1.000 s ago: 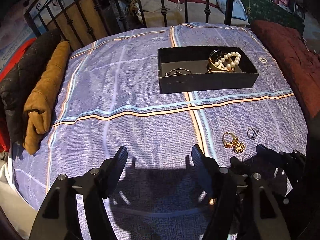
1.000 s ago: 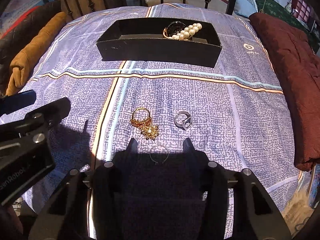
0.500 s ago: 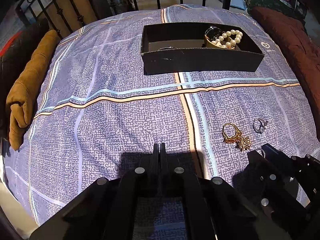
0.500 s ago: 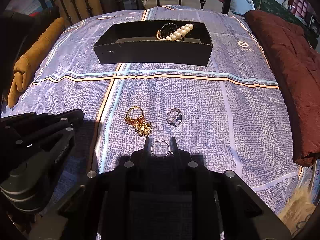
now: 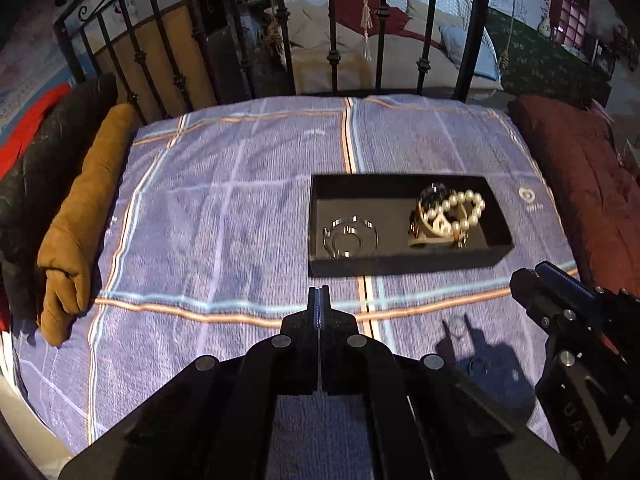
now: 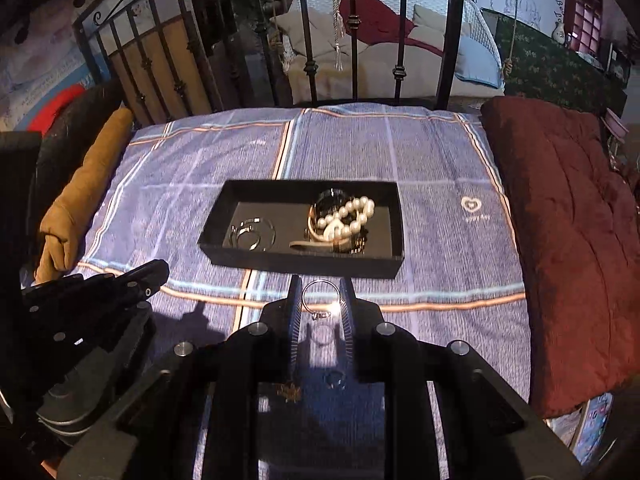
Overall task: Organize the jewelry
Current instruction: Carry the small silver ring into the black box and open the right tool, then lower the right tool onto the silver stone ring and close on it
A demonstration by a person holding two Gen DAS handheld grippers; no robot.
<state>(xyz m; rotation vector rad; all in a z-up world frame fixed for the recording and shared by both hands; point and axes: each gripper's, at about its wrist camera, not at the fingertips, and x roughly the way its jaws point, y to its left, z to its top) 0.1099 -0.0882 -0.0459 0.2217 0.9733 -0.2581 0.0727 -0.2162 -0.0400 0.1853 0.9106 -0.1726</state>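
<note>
A thin silver ring [image 6: 320, 298] stands pinched between the pads of the right gripper [image 6: 320, 300], whose jaws are closed down to the ring's width. Its small setting sits at the lower edge, too small and glary to make out. Below it, in the gripper's shadow, a gold piece [image 6: 289, 390] and another ring [image 6: 334, 378] lie on the bedspread [image 6: 440, 240], dim and partly cut off by the gripper's body. Just beyond the fingertips lies the black tray [image 6: 304, 262], holding silver hoops [image 6: 254, 234] on its left and a pearl bracelet [image 6: 348, 212] heaped over dark and gold bands on its right; those cannot be told apart. The left gripper [image 5: 319, 300] has its jaws pressed fully together on nothing. The bedspread bears a heart logo [image 6: 470, 204] with illegible lettering beneath. A maroon quilt [image 6: 560, 240] lies at the right.
</note>
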